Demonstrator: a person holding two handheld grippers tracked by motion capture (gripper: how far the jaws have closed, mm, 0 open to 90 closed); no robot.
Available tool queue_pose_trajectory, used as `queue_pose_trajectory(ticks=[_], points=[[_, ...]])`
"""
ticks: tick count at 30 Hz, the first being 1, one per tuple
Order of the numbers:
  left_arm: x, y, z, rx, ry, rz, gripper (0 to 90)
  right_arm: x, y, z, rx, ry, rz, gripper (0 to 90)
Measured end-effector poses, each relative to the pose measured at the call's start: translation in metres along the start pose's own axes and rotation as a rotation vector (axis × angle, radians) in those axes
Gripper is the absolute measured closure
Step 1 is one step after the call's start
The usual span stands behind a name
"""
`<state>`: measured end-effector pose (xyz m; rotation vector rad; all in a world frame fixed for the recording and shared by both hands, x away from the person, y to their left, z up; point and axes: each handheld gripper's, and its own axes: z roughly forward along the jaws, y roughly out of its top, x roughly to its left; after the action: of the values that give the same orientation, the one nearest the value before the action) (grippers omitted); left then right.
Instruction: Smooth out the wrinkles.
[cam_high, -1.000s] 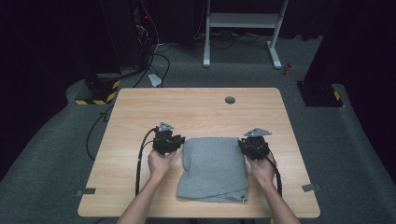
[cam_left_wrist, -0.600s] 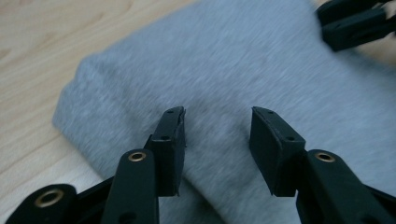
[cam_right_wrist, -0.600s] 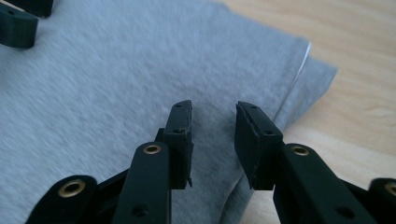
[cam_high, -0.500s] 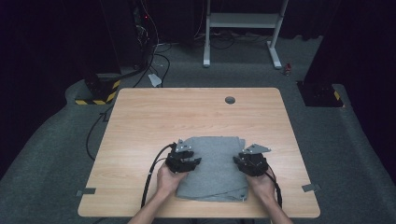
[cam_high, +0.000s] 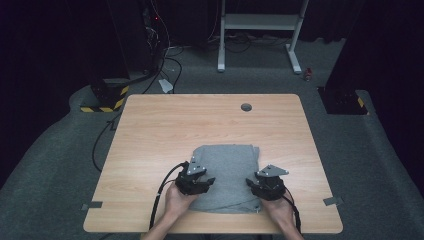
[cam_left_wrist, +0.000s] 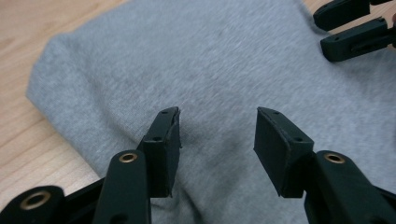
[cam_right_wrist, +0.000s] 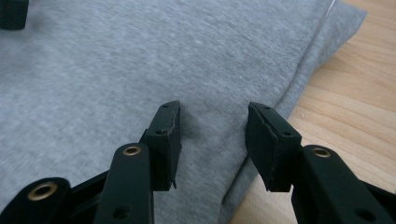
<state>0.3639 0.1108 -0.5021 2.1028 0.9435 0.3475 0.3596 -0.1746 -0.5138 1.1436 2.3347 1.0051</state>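
Both hands pulled back toward near edge, jaws just opening | left gripper (cam_high: 209, 181) fingers (cam_left_wrist: 163, 140) spread above grey cloth (cam_high: 227, 165), nothing pinched | right gripper (cam_high: 250, 182) spread over cloth's right edge | cloth folded on tabletop (cam_high: 150, 130)

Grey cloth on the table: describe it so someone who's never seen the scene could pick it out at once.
Start at the light wooden table and look to the middle of its near edge. There lies a folded grey cloth, flat and roughly square, between the left claw and the right claw. It is the one soft thing on the bare wood; the small round hole sits toward the far edge.
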Motion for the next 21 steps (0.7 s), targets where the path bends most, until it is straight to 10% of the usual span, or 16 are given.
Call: queue_pose_trajectory(ticks=[21], points=[[0.049, 0.03, 0.032, -0.012, 0.079, -0.156, 48.1, -0.03, 0.052, 0.045, 0.016, -0.065, 0.068, 55.5]])
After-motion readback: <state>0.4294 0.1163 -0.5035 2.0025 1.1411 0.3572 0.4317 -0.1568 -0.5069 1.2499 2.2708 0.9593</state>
